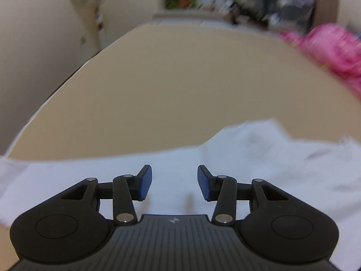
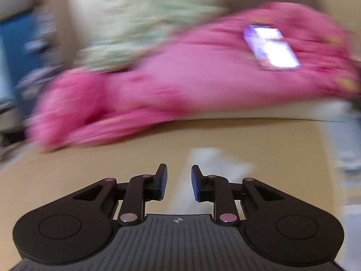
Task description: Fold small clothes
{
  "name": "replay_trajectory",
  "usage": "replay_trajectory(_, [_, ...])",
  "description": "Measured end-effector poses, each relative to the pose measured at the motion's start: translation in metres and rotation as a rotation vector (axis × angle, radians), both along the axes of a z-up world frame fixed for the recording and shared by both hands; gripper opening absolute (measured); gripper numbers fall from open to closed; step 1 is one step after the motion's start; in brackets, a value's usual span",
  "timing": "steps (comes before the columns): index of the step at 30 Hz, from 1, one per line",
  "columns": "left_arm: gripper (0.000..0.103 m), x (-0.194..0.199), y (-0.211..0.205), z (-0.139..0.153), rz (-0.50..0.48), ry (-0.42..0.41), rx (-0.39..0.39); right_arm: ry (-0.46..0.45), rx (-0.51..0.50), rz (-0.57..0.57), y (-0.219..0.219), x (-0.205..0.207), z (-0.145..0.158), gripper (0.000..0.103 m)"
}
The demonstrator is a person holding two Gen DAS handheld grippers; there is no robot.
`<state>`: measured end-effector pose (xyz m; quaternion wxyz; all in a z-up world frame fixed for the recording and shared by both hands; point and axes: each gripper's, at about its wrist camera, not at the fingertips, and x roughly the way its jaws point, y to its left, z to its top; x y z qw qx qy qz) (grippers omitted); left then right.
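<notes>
Both claws parted over the tan table, gripping nothing.

Left claw (image 1: 174,184) spread moderately wide above a white garment (image 1: 259,158) lying flat on the table (image 1: 169,85), cloth running from 9 to 3 o'clock beneath the blue pads (image 1: 144,184). Pink clothes (image 1: 334,52) heaped at 2 o'clock. Right claw (image 2: 179,185) narrower, nothing between; white cloth (image 2: 214,162) just past it at 1 o'clock, blurred pink heap (image 2: 191,79) at 12.

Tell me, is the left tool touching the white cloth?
Apart: the left wrist view shows the left tool open, nothing between its pads, white cloth lying beyond.
</notes>
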<state>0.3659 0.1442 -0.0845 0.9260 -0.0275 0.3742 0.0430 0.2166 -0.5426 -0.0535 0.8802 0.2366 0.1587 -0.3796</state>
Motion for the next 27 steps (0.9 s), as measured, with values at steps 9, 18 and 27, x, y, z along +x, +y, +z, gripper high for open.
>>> replay_trajectory(9, [0.059,0.085,-0.037,-0.009,-0.13,0.03,-0.051,0.142,0.209,0.971,0.209,0.116,-0.025,0.051])
replay_trajectory(18, [0.025,0.15,-0.047,-0.057,-0.254,0.181,-0.072,0.47,-0.009,0.942,0.289,0.166,-0.069,0.039])
replay_trajectory(27, [0.011,0.138,-0.039,-0.062,-0.346,0.131,-0.075,0.477,-0.048,0.96,0.282,0.177,-0.059,0.013])
